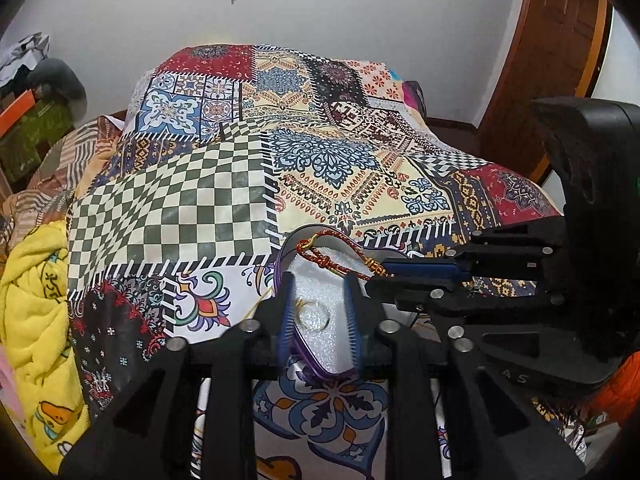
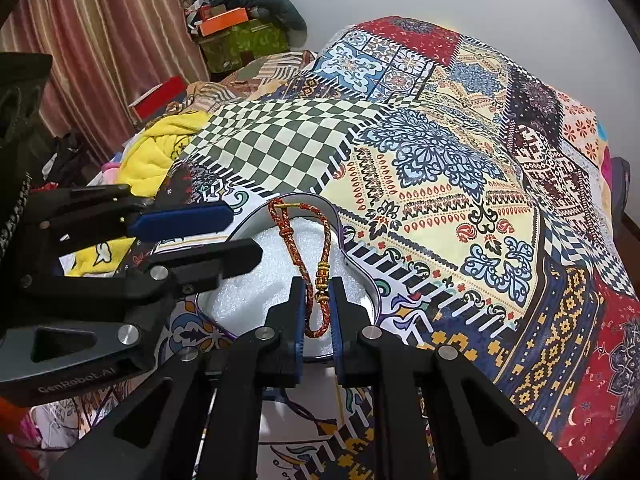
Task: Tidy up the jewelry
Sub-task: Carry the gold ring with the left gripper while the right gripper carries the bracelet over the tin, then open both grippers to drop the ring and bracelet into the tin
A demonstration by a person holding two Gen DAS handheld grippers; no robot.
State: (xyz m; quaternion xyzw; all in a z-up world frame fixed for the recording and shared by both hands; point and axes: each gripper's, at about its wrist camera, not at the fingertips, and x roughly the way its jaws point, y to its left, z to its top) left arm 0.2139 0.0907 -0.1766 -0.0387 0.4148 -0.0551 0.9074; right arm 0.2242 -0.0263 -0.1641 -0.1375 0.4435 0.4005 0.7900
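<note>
A heart-shaped jewelry box (image 1: 304, 354) with a purple rim and white foam lining lies on the patterned bedspread; it also shows in the right wrist view (image 2: 370, 292). My left gripper (image 1: 318, 284) is open around the box, fingers on either side; a ring (image 1: 316, 316) rests on the foam between them. My right gripper (image 2: 318, 292) is partly open astride a red braided bracelet (image 2: 322, 248) with gold beads that drapes over the foam and the box's far rim. From the left wrist view the right gripper (image 1: 374, 276) comes in from the right at the bracelet's (image 1: 332, 254) beaded end.
The patchwork bedspread (image 1: 320, 152) covers a raised mound behind the box. A yellow towel (image 1: 32, 296) lies at left. Boxes and clothes (image 2: 240, 28) are piled near striped curtains (image 2: 100, 40). A wooden door (image 1: 552, 60) stands at right.
</note>
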